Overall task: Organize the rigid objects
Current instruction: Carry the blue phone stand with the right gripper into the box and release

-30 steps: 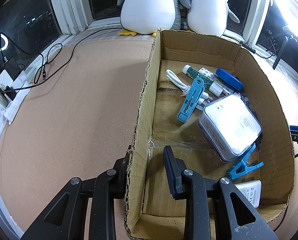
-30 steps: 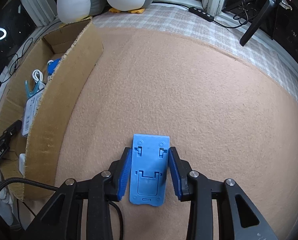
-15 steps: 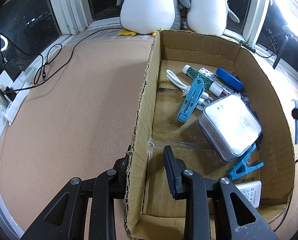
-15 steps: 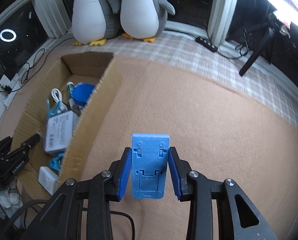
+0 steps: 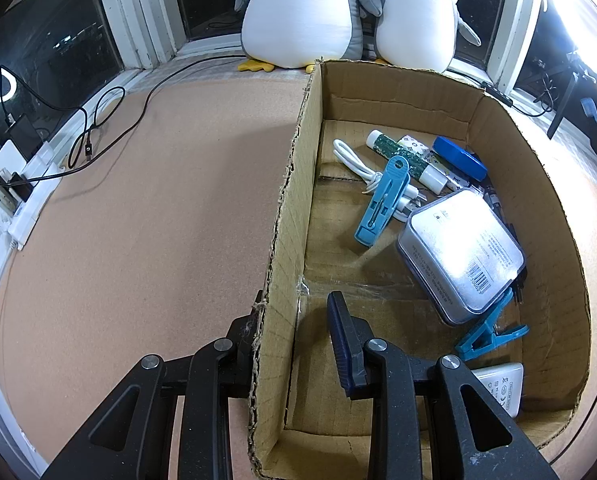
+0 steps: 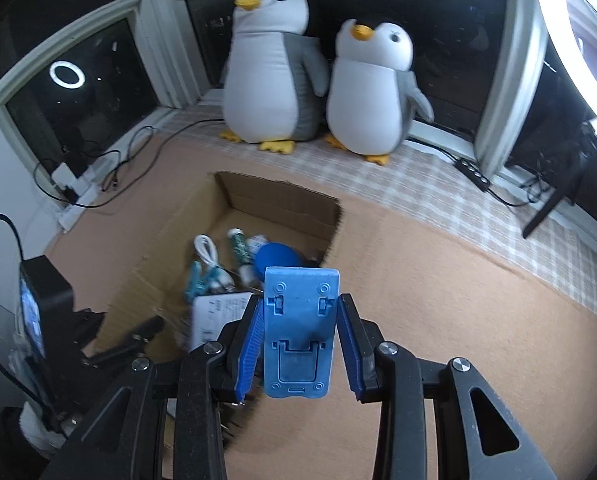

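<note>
My right gripper (image 6: 300, 344) is shut on a flat blue plastic phone stand (image 6: 300, 332) and holds it up in the air, beside and above the right wall of the open cardboard box (image 6: 274, 204). My left gripper (image 5: 294, 344) is shut on the box's left wall (image 5: 290, 216), one finger inside and one outside. In the box lie a silver tin (image 5: 462, 248), two blue clips (image 5: 384, 200), a white cable (image 5: 350, 158), a tube (image 5: 402, 156), a blue lid (image 5: 458, 158) and a white charger (image 5: 502, 384).
Two plush penguins (image 6: 270, 72) stand on the window ledge behind the box. Cables and a power strip (image 5: 30, 208) lie along the left edge of the tan carpet (image 5: 138, 220). A tripod leg (image 6: 550, 204) and another power strip (image 6: 472, 172) are at the right.
My right gripper has lifted the blue phone stand off the carpet and swung it up toward the box. My left gripper has stayed on the box wall.
</note>
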